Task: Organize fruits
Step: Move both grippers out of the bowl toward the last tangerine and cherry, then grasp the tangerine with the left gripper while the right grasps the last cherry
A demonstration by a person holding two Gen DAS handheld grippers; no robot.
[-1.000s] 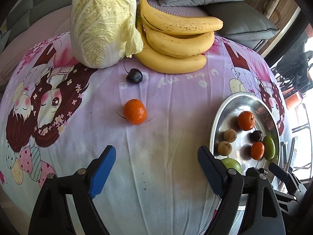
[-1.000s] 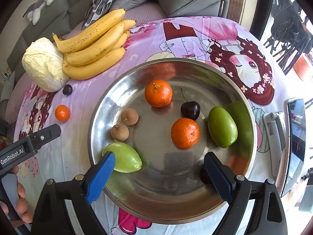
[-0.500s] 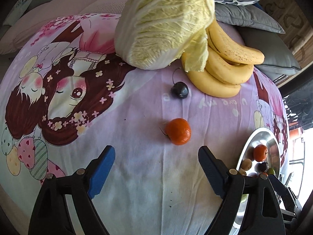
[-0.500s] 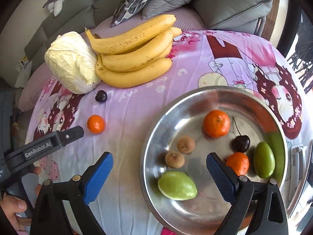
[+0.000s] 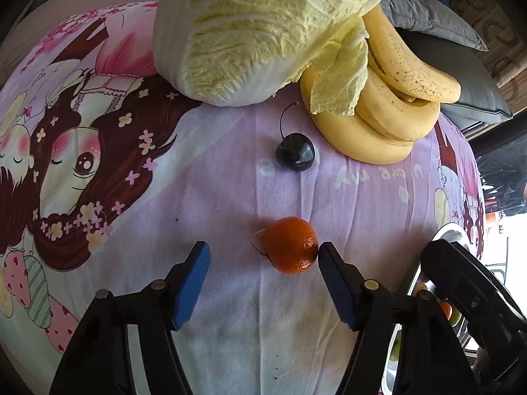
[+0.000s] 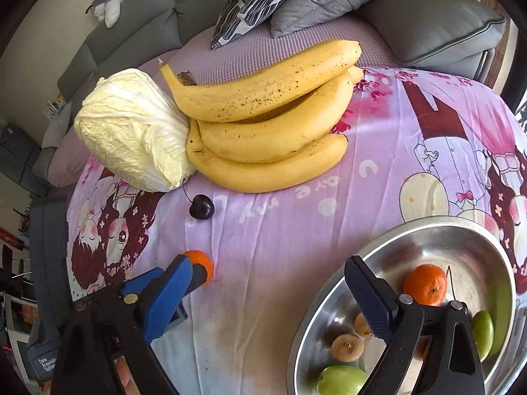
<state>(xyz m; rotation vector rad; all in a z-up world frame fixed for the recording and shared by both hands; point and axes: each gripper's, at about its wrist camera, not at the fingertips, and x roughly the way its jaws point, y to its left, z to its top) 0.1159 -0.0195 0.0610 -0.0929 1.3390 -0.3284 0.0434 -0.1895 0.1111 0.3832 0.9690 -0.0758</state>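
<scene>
In the left wrist view, the left gripper (image 5: 262,260) sits low in the frame with its jaws open wide around a small mandarin (image 5: 290,245) on the cartoon-printed purple cloth (image 5: 230,181) covering the table. The fruit lies off-centre between the blue pads, touching the right-hand pad and well apart from the left one. Above it, a dark cherry (image 5: 295,151) with a curved stem rests near the bunch of bananas (image 5: 385,112), which a napa cabbage (image 5: 263,29) partly overlaps at the top of the frame.

In the right wrist view, the right gripper (image 6: 266,286) hangs with its jaws open and holding nothing. At lower right is a steel bowl (image 6: 454,233) containing another mandarin (image 6: 425,284), two longans (image 6: 347,347) and green fruits (image 6: 341,380); one pad stands in front of its rim.
</scene>
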